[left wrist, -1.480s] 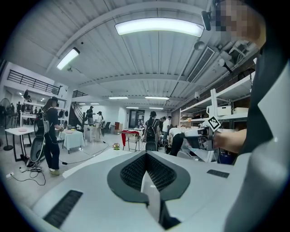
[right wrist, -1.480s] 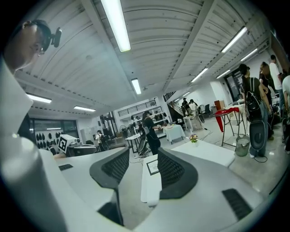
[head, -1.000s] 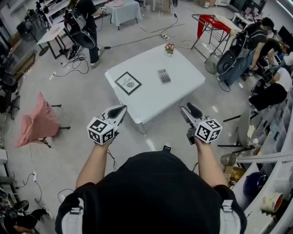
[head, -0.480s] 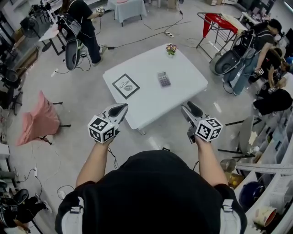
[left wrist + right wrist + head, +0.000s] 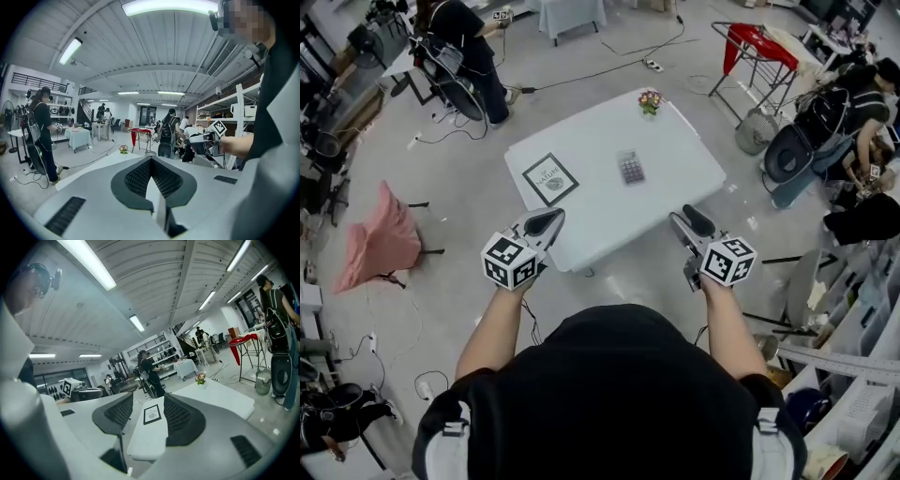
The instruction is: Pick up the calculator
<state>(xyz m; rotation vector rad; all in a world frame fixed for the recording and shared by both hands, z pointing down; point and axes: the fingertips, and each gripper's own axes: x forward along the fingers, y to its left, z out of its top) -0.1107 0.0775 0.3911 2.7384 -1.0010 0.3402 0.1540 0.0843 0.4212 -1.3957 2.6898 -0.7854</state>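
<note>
Hovering lower-frame, we hold the left gripper point(image 5: 551, 219) closed, the right gripper point(image 5: 684, 219) parted, both empty. Clamping askew could skid the calculator point(image 5: 630, 167) away.

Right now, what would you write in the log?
calculator: on table, untouched | left gripper: shut, empty | right gripper: open, empty

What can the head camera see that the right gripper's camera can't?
Only the head view shows the calculator and the pink cloth on the floor stand. Only the right gripper view shows the ceiling lights. Both show the white table, the framed picture, the flowers and the left gripper.
</note>
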